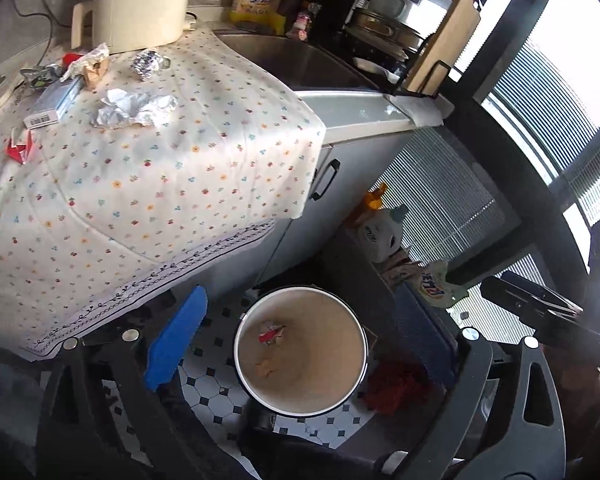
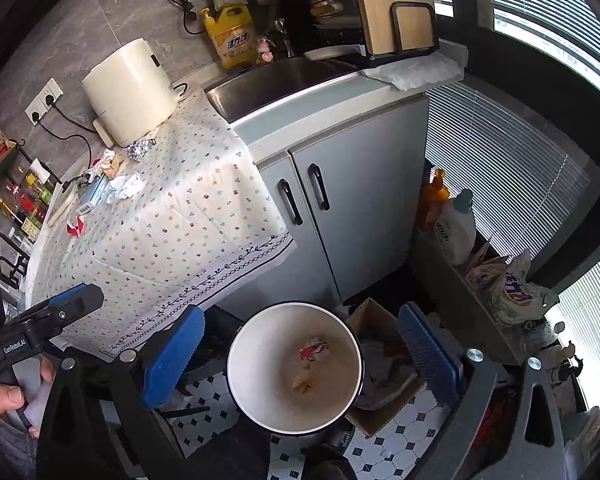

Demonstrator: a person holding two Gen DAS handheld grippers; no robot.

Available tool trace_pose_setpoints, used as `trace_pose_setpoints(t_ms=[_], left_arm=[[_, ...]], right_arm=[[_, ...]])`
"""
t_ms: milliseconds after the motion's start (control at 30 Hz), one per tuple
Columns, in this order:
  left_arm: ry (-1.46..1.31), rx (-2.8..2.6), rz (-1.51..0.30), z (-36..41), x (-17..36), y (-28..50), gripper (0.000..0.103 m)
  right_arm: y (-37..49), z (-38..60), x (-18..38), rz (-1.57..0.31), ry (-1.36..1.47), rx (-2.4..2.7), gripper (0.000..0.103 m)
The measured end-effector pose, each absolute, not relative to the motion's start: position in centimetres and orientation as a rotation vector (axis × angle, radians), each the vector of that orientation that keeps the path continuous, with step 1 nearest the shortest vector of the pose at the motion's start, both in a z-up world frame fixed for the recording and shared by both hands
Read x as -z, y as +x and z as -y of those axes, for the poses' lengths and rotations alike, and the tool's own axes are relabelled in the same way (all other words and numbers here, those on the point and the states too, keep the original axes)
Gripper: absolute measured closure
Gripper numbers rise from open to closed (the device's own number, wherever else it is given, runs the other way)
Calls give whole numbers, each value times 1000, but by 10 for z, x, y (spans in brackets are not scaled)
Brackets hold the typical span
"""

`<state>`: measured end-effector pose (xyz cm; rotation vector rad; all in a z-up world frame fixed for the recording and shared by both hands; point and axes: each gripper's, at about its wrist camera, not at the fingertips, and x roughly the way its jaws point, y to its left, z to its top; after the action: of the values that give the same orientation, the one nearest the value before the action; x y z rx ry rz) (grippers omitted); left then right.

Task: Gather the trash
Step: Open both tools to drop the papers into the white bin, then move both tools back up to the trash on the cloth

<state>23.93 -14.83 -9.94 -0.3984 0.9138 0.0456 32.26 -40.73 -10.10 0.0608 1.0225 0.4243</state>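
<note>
Both grippers hang over the white bin on the tiled floor, and that bin is our landmark. The left gripper has its blue pads spread wide, nothing between them; the right gripper is just as wide and empty. Inside the bin lie a red-and-white crumpled wrapper and a small tan scrap. Up and left of the bin, on the flowered cloth, more trash waits: crumpled white paper and a foil ball. "GenRobot.AI" reads on the left gripper's body.
</note>
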Motion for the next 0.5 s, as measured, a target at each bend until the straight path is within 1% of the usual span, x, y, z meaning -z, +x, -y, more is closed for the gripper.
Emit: trace_pose_setpoints(t_ms=[500], left_arm=[[-447, -238, -799, 29, 72, 203, 6]], right_arm=[[340, 277, 78, -982, -9, -578, 8]])
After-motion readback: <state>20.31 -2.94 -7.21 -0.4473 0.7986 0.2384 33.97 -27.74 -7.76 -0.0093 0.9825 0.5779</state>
